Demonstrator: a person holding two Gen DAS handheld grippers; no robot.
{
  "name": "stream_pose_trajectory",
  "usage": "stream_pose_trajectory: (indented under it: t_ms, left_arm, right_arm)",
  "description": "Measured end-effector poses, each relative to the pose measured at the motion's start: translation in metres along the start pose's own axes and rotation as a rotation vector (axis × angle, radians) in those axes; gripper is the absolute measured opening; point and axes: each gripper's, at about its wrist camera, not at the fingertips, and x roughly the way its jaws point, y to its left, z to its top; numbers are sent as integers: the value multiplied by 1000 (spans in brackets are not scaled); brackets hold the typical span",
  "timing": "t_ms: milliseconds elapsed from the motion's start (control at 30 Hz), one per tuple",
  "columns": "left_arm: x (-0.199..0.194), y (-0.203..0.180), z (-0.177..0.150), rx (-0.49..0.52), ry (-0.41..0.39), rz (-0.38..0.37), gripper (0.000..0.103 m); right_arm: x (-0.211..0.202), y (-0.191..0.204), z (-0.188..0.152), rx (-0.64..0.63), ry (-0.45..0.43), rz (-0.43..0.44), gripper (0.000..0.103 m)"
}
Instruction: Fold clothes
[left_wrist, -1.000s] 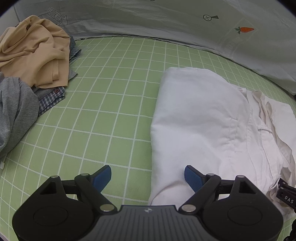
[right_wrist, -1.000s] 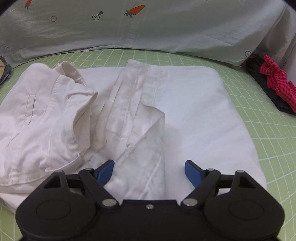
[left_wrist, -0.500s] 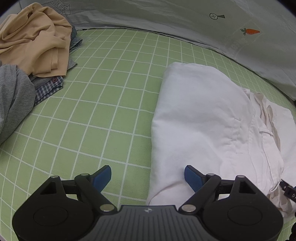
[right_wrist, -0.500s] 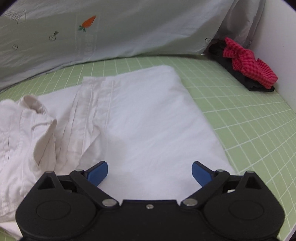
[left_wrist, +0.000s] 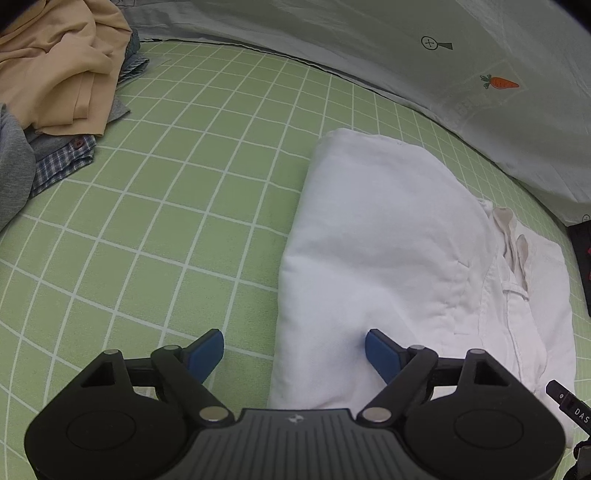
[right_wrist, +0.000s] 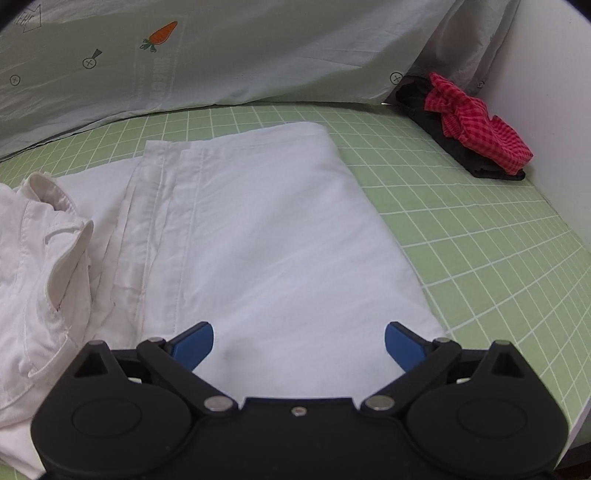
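1. Left: one pile of unfolded clothes (left_wrist: 55, 92), tan, grey and plaid.
2. Centre: one white shirt (left_wrist: 388, 258) flat on green grid mat (left_wrist: 184, 221), folded.
3. Left gripper (left_wrist: 294, 350) just narrowing, right gripper (right_wrist: 299, 341) just widening; two grippers, both released, over shirt.
4. Right: one red checked cloth (right_wrist: 476, 125).

My left gripper (left_wrist: 294, 350) hangs over the near edge of the green grid mat (left_wrist: 177, 221), its jaws apart and just closing a little, one blue pad over the mat, the other over the folded white shirt (left_wrist: 388, 258). Nothing is pinched. At the mat's far left corner lies a heap: tan garment (left_wrist: 55, 66), plaid shirt (left_wrist: 62, 162), grey cloth (left_wrist: 13, 170).
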Motion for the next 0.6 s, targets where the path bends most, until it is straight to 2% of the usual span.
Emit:
stream_pose_trajectory:
  t_ms: [67, 100, 133, 167, 200, 267, 367, 500, 600]
  left_arm:
    - [1, 0, 2, -10, 1, -49, 51]
    - [1, -1, 2, -14, 2, -79, 43]
    - [0, -4, 3, -12, 5, -104, 29]
    - [-2, -8, 4, -2, -1, -111, 21]
    - [-5, -12, 4, 21, -11, -118, 18]
    - [-15, -20, 4, 41, -37, -146, 12]
    - [-37, -27, 8, 20, -84, -238, 11]
    - [-67, -55, 15, 16, -138, -356, 11]
    - [-80, -89, 19, 27, -161, -454, 11]
  right_arm:
    - [0, -7, 2, 34, -3, -21, 100]
    - [0, -10, 3, 49, -4, -33, 100]
    - [0, -14, 3, 65, -4, -44, 100]
    - [0, -19, 2, 85, -3, -48, 100]
    - [0, -23, 2, 106, -3, -51, 100]
    - [0, -31, -1, 143, -2, -51, 100]
    - [-2, -44, -7, 190, -3, -40, 100]
    - [-7, -63, -16, 222, 1, -6, 100]
    - [-11, -83, -21, 235, 0, 8, 100]
